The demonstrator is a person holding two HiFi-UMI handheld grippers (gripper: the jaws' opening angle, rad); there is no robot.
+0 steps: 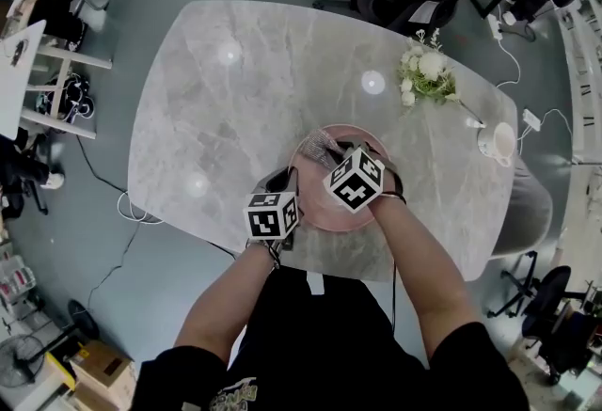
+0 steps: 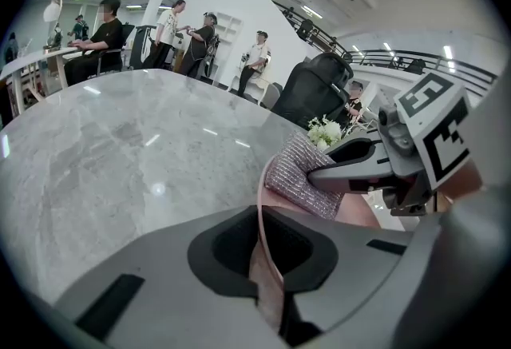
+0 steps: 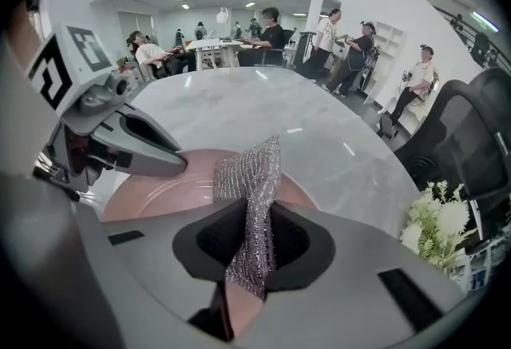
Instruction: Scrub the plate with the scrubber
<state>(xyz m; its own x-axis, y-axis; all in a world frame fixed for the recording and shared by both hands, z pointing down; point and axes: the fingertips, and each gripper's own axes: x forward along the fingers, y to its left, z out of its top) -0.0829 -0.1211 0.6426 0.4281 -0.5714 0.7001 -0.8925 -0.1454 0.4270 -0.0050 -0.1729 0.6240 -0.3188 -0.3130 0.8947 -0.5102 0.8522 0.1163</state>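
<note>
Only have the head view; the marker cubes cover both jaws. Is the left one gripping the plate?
Observer: Yes. The left gripper is shut on the rim of the pink plate.
Operator: And the right?
Observer: The right gripper is shut on the silver mesh scrubber, pinched edgewise.
Operator: Is the scrubber on the plate?
Observer: Its free end appears to lie on the plate's face, beside the left gripper's tip.
</note>
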